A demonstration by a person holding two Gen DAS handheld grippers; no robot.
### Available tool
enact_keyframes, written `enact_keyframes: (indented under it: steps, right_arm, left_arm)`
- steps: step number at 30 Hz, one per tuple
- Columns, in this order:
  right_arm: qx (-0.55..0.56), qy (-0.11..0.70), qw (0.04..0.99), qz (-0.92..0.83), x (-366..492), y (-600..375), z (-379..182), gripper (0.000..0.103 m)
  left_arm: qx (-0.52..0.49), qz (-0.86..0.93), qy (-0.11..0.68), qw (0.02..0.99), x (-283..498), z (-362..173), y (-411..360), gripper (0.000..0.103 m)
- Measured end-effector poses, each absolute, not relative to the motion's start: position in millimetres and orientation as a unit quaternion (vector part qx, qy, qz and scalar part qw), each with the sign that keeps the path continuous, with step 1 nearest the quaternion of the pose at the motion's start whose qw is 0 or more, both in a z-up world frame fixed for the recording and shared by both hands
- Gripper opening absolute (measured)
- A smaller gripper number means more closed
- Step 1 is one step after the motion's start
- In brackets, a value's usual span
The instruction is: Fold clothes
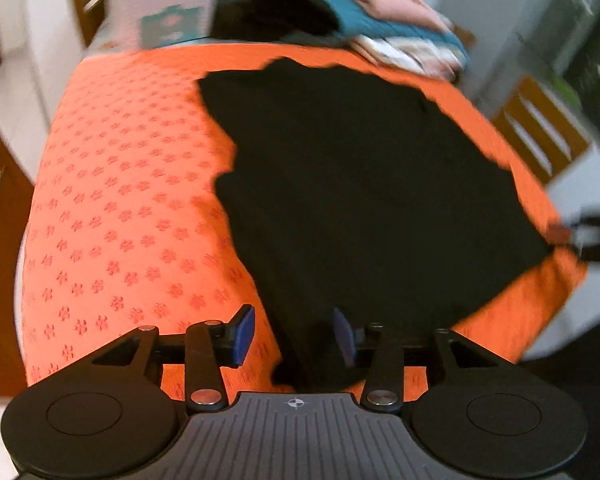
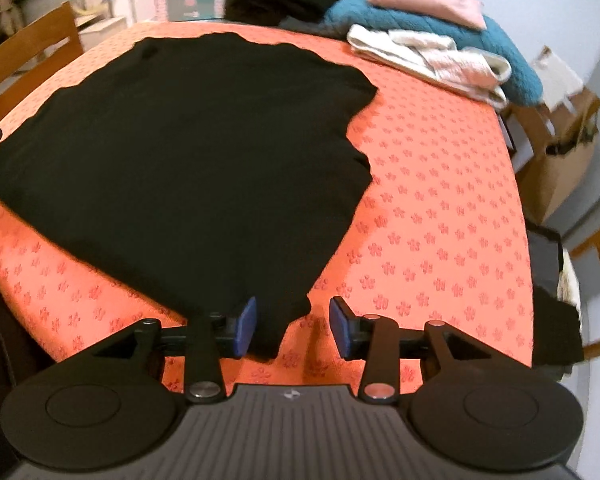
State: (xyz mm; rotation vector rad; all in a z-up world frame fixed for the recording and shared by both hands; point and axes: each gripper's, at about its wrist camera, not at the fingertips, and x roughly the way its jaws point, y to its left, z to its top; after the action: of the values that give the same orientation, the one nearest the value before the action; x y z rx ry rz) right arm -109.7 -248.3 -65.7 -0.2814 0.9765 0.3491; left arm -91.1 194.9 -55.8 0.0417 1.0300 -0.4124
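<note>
Nearest, at 6 o'clock, jaws of left gripper (image 1: 294, 336) and right gripper (image 2: 293, 328) are apart over hem corners of black garment (image 2: 188, 152), spread unfolded on counter (image 2: 440, 200); folding not yet begun

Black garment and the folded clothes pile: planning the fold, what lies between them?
Right wrist view: only bare orange tablecloth separates the black garment from the clothes pile.

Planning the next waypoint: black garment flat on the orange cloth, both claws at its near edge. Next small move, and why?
Probably close both claws on the near hem. The black garment lies spread on the orange tablecloth; the right claw and left claw are both open, each with a corner of the hem between its pads but not pinched. A grip has to precede any fold.
</note>
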Motion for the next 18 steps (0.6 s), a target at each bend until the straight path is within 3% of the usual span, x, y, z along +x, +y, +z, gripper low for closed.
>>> enact_keyframes:
  steps: [12, 18]
  right_arm:
    - [-0.352, 0.407, 0.787, 0.302, -139, -199, -73, 0.046]
    - [-0.402, 0.393, 0.763, 0.318, -141, -193, -81, 0.044]
  left_arm:
    - [0.266, -0.319, 0.437, 0.798, -128, -68, 134, 0.056]
    - [0.32, -0.32, 0.429, 0.782, -130, -87, 127, 0.055]
